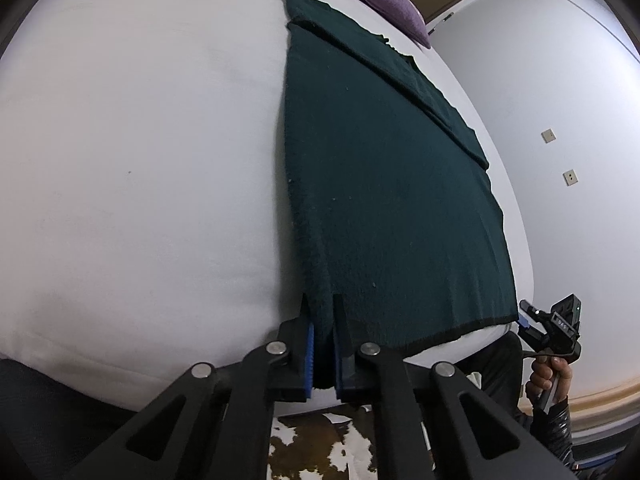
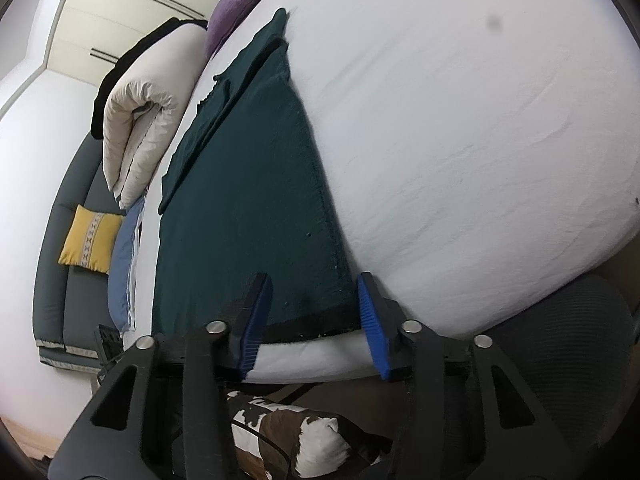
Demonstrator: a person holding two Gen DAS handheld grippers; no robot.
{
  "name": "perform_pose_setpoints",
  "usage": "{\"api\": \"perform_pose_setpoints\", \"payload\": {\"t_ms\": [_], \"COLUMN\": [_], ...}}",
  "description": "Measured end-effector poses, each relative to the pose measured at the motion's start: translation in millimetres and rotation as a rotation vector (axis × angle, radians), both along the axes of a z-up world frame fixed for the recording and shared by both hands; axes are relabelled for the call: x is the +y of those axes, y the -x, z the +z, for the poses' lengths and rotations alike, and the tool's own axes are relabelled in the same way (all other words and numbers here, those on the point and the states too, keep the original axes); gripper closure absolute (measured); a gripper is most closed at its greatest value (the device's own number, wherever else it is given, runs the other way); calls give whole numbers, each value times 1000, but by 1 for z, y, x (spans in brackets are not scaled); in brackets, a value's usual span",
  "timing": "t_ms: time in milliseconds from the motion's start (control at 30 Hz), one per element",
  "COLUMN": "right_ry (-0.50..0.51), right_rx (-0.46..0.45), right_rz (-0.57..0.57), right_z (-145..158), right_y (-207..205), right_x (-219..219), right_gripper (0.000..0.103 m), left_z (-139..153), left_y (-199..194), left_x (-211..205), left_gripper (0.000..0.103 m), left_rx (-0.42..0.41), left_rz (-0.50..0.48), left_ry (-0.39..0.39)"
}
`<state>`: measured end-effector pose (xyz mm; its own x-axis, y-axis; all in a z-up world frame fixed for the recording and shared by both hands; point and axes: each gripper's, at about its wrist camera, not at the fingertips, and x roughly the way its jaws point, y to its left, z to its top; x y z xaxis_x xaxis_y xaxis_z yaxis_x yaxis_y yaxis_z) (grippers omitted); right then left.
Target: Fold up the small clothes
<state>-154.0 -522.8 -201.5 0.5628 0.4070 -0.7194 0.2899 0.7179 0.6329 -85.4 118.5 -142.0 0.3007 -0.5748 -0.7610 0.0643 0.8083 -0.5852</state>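
Garment: while it lies flat on the bed, my dark green knitted garment [image 1: 384, 184] stretches away from me, its black-trimmed hem [image 2: 316, 326] at the near edge of the mattress and a folded-over layer running along one long side toward the far end.
Bed: the white sheet-covered mattress [image 1: 132, 168] carries the garment; bare sheet spreads wide on the side away from the fold.
Left gripper: my left gripper [image 1: 322, 344] has its blue-padded fingers [image 1: 308, 356] drawn nearly together, pinching the near corner of the green garment at the hem.
Right gripper: my right gripper [image 2: 314, 320] stands half open, its blue pads [image 2: 370, 320] either side of the other hem corner; the fabric lies between them, and I cannot see them pressing on it.
Right hand: seen from the left camera, my hand [image 1: 546, 376] grips the handle at the bed's corner.
Cushions: a purple cushion [image 1: 386, 6] sits at the far end; a folded cream duvet [image 2: 148, 108] lies beside it.
Floor: a brown-and-white cowhide rug [image 2: 296, 440] shows below the bed edge.
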Motion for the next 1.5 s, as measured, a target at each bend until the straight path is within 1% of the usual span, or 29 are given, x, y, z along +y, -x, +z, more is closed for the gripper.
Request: {"api": "perform_pose_setpoints", "payload": {"t_ms": [33, 67, 100, 167, 300, 433, 500, 567, 667, 733, 800, 900, 933, 1000, 1200, 1367, 1500], "right_ry": [8, 19, 28, 41, 61, 51, 33, 6, -21, -41, -74, -119, -118, -114, -128, -132, -97], "right_rx": [2, 6, 10, 9, -26, -62, -96, -129, -149, -165, -203, -266, -275, -277, -307, -335, -350], "right_rz": [9, 14, 20, 32, 59, 73, 76, 81, 86, 89, 92, 109, 114, 119, 133, 130, 136], "right_z": [0, 0, 0, 2, 12, 28, 40, 51, 60, 67, 76, 91, 95, 101, 117, 133, 151], "right_y": [-2, -3, -4, -5, -7, -12, -15, -18, -24, -27, -29, -31, -33, -38, -58, -88, -129], "right_x": [1, 2, 3, 5, 10, 15, 17, 18, 19, 18, 18, 19, 20, 21, 22, 22, 28], "right_gripper": [75, 85, 93, 96, 97, 97, 97, 97, 97, 97, 97, 97, 97, 97, 97, 97, 97], "left_z": [1, 2, 3, 6, 21, 43, 56, 64, 75, 82, 89, 100, 101, 102, 100, 108, 117], "left_y": [1, 2, 4, 6, 11, 14, 15, 13, 11, 8, 4, -1, -3, -6, -19, -42, -79], "left_x": [1, 3, 4, 6, 15, 21, 23, 21, 20, 23, 27, 30, 31, 32, 29, 27, 25], "left_gripper": [96, 96, 96, 97, 97, 97, 97, 97, 97, 97, 97, 97, 97, 97, 97, 97, 97], "left_rx": [-1, -3, -8, -15, -45, -96, -129, -142, -164, -182, -199, -230, -232, -229, -220, -241, -270], "left_rz": [3, 9, 13, 21, 45, 60, 66, 73, 80, 97, 112, 127, 130, 134, 144, 144, 156], "left_ry": [2, 6, 11, 23, 80, 154, 198, 239, 283, 346, 379, 399, 403, 431, 471, 495, 500]}}
